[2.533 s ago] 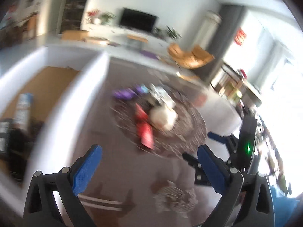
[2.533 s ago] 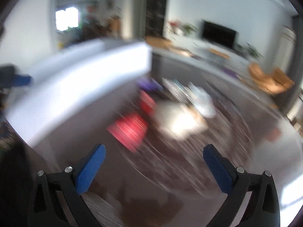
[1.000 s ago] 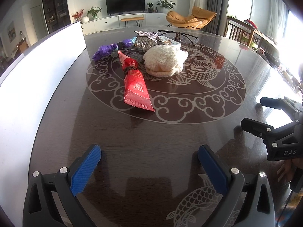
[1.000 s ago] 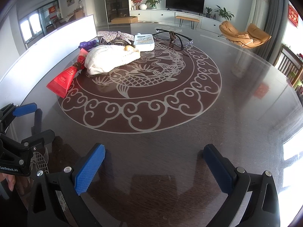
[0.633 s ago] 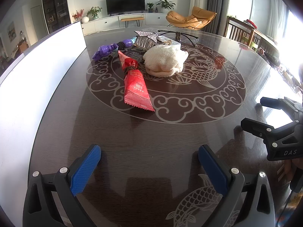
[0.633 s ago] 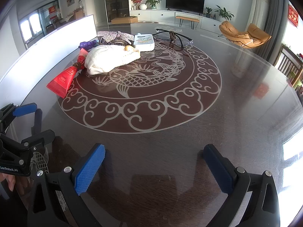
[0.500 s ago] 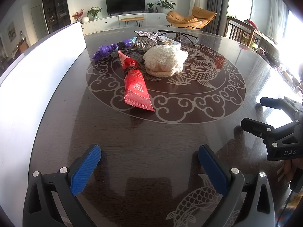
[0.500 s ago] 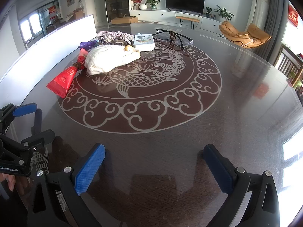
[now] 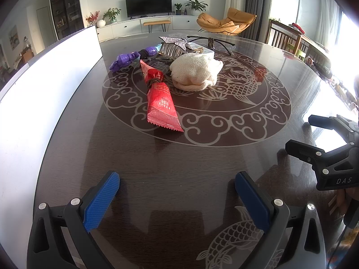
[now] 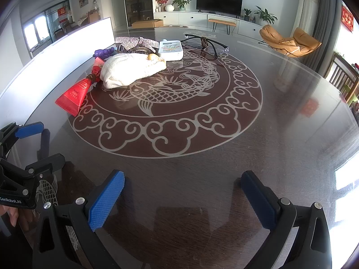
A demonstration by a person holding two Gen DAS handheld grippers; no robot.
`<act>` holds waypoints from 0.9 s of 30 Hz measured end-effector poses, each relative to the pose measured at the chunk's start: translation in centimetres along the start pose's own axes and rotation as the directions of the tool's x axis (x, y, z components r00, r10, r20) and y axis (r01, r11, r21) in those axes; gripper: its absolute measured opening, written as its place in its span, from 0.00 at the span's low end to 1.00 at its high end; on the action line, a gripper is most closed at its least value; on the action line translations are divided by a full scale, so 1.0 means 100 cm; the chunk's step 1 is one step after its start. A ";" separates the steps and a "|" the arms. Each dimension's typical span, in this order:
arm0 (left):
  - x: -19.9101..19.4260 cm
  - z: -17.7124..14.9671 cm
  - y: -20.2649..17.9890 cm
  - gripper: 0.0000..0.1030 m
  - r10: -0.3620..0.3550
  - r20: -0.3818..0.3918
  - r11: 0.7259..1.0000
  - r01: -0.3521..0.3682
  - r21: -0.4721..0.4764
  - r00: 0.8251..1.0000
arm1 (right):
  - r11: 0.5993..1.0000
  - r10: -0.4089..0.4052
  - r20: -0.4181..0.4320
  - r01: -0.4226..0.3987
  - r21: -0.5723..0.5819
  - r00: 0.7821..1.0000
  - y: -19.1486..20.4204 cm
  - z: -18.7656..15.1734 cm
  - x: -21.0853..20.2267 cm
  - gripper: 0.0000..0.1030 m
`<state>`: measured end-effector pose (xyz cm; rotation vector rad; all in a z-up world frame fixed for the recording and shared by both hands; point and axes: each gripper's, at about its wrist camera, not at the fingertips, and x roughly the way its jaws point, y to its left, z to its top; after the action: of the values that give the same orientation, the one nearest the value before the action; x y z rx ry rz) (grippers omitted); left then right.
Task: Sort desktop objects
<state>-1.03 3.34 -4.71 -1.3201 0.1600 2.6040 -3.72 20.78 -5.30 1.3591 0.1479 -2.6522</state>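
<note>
On my feeds the things to sort lie bunched at the far side of the round table (image 9: 202, 161), on and just past its carved fish medallion. Nearest me is the red snack packet (image 9: 160, 102), lying flat and pinched near its far end by a dark band. Just to its right sits a cream knitted bundle (image 9: 195, 74), close against the packet's far end. Behind them lie a purple toy (image 9: 125, 60), a clear hair claw (image 9: 169, 49) with a glittery bow (image 9: 175, 41) on it, and a white box (image 10: 171, 48) with a printed label. A pair of dark-framed glasses (image 10: 205, 40) stands farthest back; something brown is wrapped at its bridge, but I can't make out what.

My left gripper (image 9: 177, 199) hovers low over the near edge of the table with its blue pads spread wide and nothing between them. My right gripper (image 10: 182, 198) is the same, parted and empty, well apart from the pile. Each shows at the edge of the other's view. A white panel (image 9: 44, 78) runs along the table's left side.
</note>
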 end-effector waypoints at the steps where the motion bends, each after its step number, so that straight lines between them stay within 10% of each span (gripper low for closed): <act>1: 0.000 0.000 0.000 1.00 0.000 0.000 1.000 0.000 0.000 1.000 | 1.000 0.000 0.000 0.000 0.000 1.000 0.000 0.000 0.000 1.00; 27: -0.002 -0.001 0.003 1.00 0.003 -0.001 1.000 -0.003 -0.002 1.000 | 1.000 0.001 0.000 -0.001 0.000 1.000 0.000 0.000 0.000 1.00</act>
<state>-0.89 2.98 -4.65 -1.3226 0.1594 2.6076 -3.72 20.77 -5.28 1.3590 0.1478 -2.6516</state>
